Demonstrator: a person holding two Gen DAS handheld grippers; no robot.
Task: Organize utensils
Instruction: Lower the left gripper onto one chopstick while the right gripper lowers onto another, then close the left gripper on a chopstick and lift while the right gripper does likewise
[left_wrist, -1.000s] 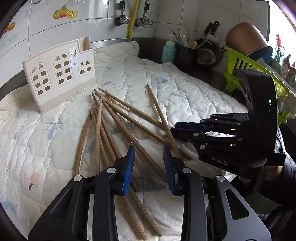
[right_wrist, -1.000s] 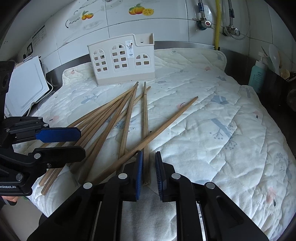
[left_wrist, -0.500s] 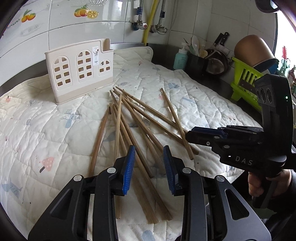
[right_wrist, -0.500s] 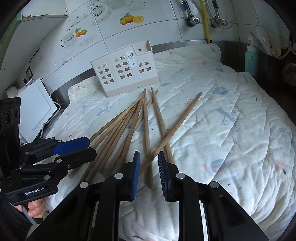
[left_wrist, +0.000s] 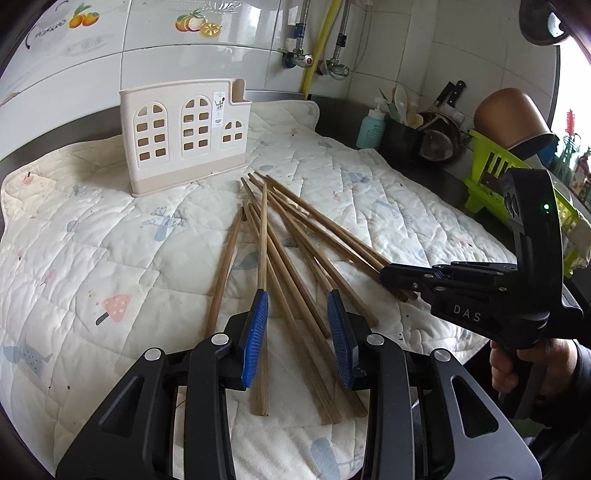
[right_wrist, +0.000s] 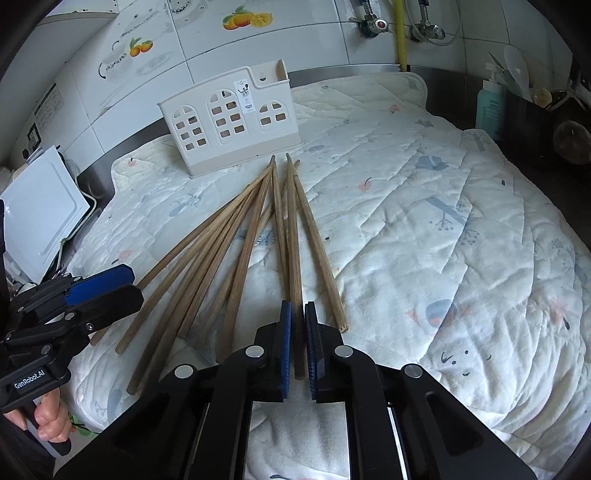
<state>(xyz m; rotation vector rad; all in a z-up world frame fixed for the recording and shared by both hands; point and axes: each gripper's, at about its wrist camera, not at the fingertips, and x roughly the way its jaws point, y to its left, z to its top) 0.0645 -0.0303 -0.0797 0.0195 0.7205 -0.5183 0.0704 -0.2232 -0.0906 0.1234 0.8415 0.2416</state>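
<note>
Several long wooden chopsticks (left_wrist: 280, 251) lie fanned on a quilted white mat (left_wrist: 110, 258), also in the right wrist view (right_wrist: 255, 229). A cream utensil holder (left_wrist: 184, 140) with arched cut-outs stands upright behind them (right_wrist: 229, 122). My left gripper (left_wrist: 297, 306) is open, its blue pads straddling the near ends of some chopsticks. My right gripper (right_wrist: 298, 314) has its jaws closed on the near end of one chopstick (right_wrist: 293, 251) that still lies on the mat. The right gripper also shows in the left wrist view (left_wrist: 399, 278), at the chopsticks' right side.
A teal soap bottle (left_wrist: 371, 127), dark pots and a green dish rack (left_wrist: 491, 173) stand at the right. A white board (right_wrist: 40, 218) leans at the far left. Tiled wall with pipes runs behind the holder. The mat's front edge drops off near me.
Both grippers have swung to face the holder more squarely. The right gripper's jaws, slightly apart half a second ago, have closed on one chopstick. The left gripper stays open.
</note>
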